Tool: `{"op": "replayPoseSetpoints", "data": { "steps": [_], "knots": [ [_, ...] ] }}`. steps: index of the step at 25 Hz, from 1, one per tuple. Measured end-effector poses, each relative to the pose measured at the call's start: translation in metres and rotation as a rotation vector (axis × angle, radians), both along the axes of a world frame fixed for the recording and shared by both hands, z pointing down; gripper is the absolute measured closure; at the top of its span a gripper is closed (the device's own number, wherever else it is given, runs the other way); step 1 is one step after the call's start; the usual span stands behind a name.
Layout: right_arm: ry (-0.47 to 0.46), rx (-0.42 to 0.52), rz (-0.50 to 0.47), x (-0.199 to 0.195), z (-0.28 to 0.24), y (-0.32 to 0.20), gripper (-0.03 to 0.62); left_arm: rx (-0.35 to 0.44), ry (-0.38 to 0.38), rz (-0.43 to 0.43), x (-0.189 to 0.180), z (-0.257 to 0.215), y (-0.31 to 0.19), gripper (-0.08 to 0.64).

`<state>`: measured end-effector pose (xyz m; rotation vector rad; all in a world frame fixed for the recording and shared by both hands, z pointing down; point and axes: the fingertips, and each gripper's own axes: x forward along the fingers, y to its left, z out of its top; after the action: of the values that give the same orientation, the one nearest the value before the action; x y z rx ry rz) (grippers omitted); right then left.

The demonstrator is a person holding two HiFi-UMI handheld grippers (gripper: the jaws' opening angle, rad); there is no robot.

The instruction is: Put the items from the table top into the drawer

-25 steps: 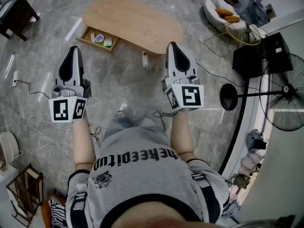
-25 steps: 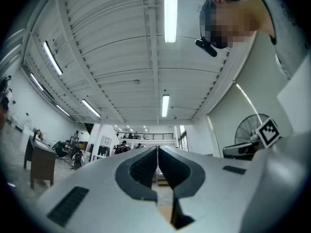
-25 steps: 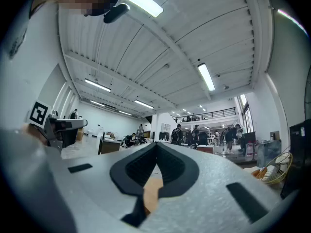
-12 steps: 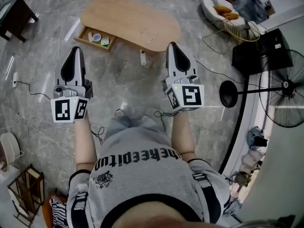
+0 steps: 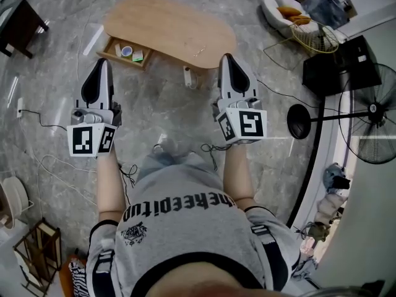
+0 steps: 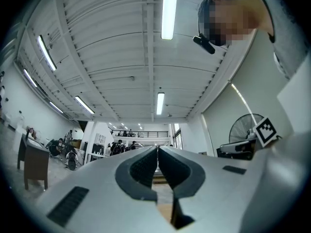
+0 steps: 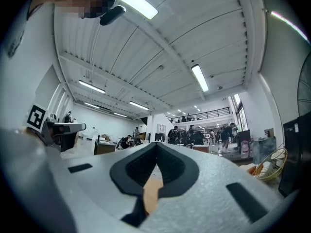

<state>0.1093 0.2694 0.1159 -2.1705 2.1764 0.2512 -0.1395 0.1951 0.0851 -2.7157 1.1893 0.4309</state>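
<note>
Table (image 5: 179, 26): oval, pale wood, upper centre of frame.
Drawer (image 5: 120, 60): wooden, open at table's left edge, holding round white item (image 5: 127, 50) and green item (image 5: 139, 55).

There were two grippers: one left gripper (image 5: 101, 64) and one right gripper (image 5: 227, 59). There was one wooden surface (image 5: 170, 30), and it had one open drawer (image 5: 110, 47). In the drawer, two small things could be counted for sure: one round tub (image 5: 127, 50) and one green thing (image 5: 138, 55). Off to the side stood one white chair (image 5: 275, 8), one wire basket (image 5: 315, 39) and one black fan (image 5: 371, 113).
</note>
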Motion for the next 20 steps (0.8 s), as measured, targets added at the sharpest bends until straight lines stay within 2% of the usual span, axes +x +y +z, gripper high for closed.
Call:
{"op": "replayPoseSetpoints", "data": {
  "steps": [6, 11, 20],
  "knots": [
    [-0.004, 0.007, 0.008, -0.010, 0.001, -0.012, 0.589, 0.010, -0.025, 0.056, 0.001, 0.003, -0.013, 0.549],
    [0.008, -0.009, 0.009, -0.016, 0.005, -0.020, 0.589, -0.003, -0.021, 0.069, -0.001, 0.004, -0.027, 0.549],
    [-0.005, -0.034, 0.012, 0.006, 0.022, -0.064, 0.589, -0.018, -0.033, 0.090, 0.020, 0.016, -0.065, 0.549]
  ]
}}
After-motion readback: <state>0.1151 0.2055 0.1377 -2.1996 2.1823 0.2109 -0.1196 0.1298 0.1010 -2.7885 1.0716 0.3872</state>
